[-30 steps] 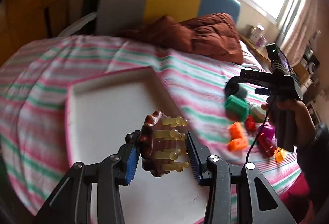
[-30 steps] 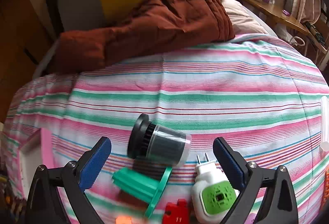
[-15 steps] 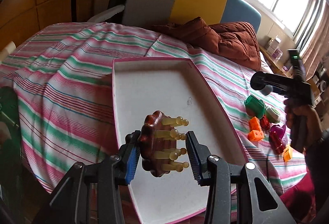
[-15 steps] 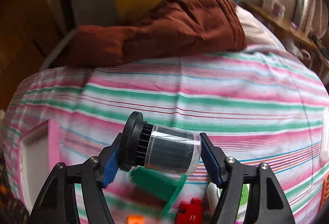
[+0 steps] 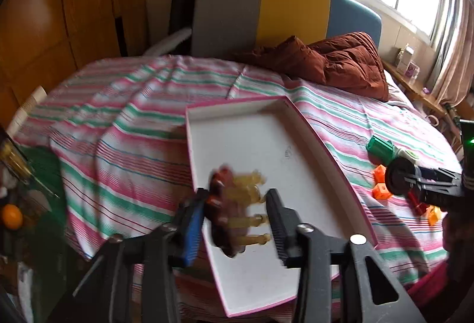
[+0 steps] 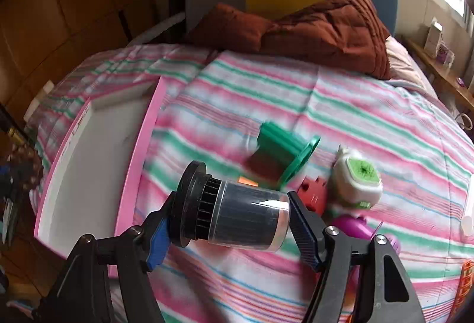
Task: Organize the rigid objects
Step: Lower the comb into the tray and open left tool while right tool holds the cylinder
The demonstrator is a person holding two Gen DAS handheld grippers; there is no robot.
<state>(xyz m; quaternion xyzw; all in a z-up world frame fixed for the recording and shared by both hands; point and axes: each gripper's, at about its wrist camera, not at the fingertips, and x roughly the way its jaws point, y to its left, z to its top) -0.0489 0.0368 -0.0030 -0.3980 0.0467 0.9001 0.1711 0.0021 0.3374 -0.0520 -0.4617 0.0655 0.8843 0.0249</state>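
I see the white tray [image 5: 260,142] floor bare ahead, open to pass over; only its pink rim [image 6: 139,151] stands between it and the striped bed [image 6: 355,121]. The green container [image 6: 281,148], plug-in diffuser [image 6: 357,178] and small toys crowd the right side.

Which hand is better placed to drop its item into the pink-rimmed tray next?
Left. Its gripper, closing on the brown brush, hangs over the tray. The right gripper holds the black canister over the bedspread beside it.
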